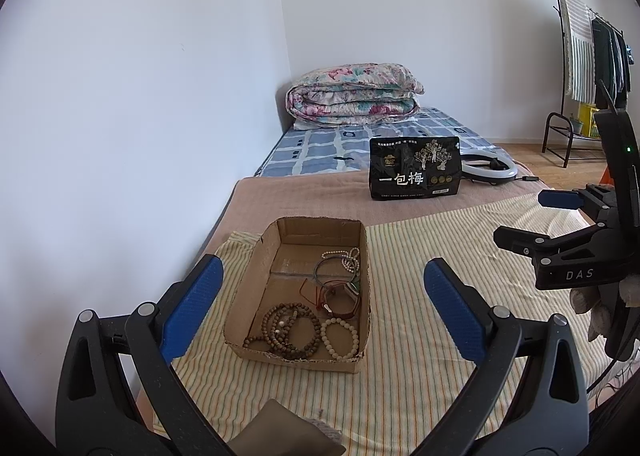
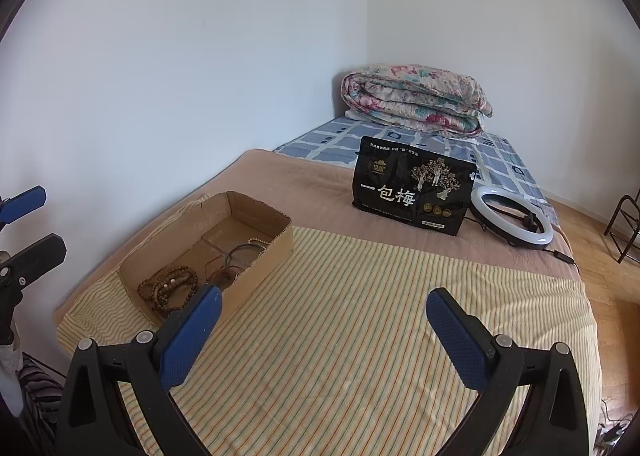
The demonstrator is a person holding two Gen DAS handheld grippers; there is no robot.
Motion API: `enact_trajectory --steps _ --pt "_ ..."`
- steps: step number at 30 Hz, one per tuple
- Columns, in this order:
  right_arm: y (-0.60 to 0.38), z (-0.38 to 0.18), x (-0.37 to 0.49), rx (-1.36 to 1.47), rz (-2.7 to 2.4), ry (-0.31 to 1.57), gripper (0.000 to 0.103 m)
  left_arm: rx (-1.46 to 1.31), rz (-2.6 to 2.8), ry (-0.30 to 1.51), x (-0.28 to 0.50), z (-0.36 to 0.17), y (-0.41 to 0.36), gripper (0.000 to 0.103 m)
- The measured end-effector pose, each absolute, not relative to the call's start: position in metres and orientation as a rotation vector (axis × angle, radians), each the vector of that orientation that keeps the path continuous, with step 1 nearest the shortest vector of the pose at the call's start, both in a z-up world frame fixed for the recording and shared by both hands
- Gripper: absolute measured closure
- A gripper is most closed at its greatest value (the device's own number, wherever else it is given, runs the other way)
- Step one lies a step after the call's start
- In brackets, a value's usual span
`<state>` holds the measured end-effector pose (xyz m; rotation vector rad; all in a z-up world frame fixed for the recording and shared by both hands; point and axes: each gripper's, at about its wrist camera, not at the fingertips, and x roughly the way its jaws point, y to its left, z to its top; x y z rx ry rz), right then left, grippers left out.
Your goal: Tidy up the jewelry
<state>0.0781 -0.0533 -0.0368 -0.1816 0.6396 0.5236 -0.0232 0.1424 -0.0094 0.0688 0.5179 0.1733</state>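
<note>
An open cardboard box (image 1: pixel 248 288) sits on a striped cloth (image 1: pixel 420 336) on the bed. In it lie a brown bead string (image 1: pixel 286 330), a white bead bracelet (image 1: pixel 340 338), a pearl strand (image 1: pixel 348 258), a dark bangle (image 1: pixel 334 272) and red cords. My left gripper (image 1: pixel 324 288) is open and empty, just in front of the box. My right gripper (image 2: pixel 322 314) is open and empty over the cloth, right of the box (image 2: pixel 264 260). It also shows in the left wrist view (image 1: pixel 528 220).
A black snack bag (image 1: pixel 414 174) stands behind the cloth, with a white ring light (image 1: pixel 488 172) and its cable beside it. A folded floral quilt (image 1: pixel 352 94) lies at the bed's far end. A wall runs along the left. A clothes rack (image 1: pixel 588 68) stands at the far right.
</note>
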Motion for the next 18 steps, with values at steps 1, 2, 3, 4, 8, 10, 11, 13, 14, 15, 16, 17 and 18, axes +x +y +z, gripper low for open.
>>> enact_trajectory --steps 1,2,3,4,8,10,11,13,14,15,16,17,18 --pt "-0.053 -0.037 0.078 -0.182 0.523 0.64 0.0 0.07 0.172 0.517 -0.023 -0.009 0.142 0.001" --pt "-0.053 -0.038 0.077 -0.183 0.523 0.641 0.0 0.072 0.172 0.517 -0.023 -0.009 0.143 0.001" --pt "-0.054 -0.038 0.077 -0.183 0.523 0.641 0.0 0.072 0.172 0.516 -0.023 -0.009 0.142 0.001" --pt "-0.054 -0.038 0.076 -0.184 0.522 0.641 0.0 0.074 0.173 0.515 -0.024 -0.01 0.142 0.001" --pt "-0.057 -0.039 0.077 -0.178 0.519 0.645 0.0 0.072 0.18 0.515 -0.023 -0.011 0.146 0.001" --pt "-0.058 -0.039 0.078 -0.173 0.517 0.65 0.0 0.072 0.187 0.512 -0.023 -0.012 0.145 0.001" --pt "-0.06 -0.04 0.079 -0.171 0.515 0.652 0.0 0.07 0.19 0.513 -0.023 -0.012 0.147 0.001" --pt "-0.062 -0.04 0.079 -0.168 0.511 0.656 0.0 0.067 0.196 0.513 -0.026 -0.014 0.145 0.001" --pt "-0.063 -0.04 0.08 -0.165 0.509 0.658 0.0 0.066 0.198 0.511 -0.026 -0.014 0.146 0.001" --pt "-0.064 -0.04 0.081 -0.163 0.508 0.659 0.0 0.066 0.199 0.509 -0.027 -0.014 0.145 0.001" --pt "-0.065 -0.04 0.081 -0.161 0.506 0.661 0.0 0.067 0.201 0.506 -0.027 -0.014 0.144 0.001" --pt "-0.066 -0.04 0.082 -0.158 0.505 0.662 0.0 0.069 0.203 0.504 -0.027 -0.014 0.143 0.001" --pt "-0.066 -0.04 0.082 -0.157 0.504 0.663 0.0 0.071 0.204 0.502 -0.027 -0.014 0.143 0.001"
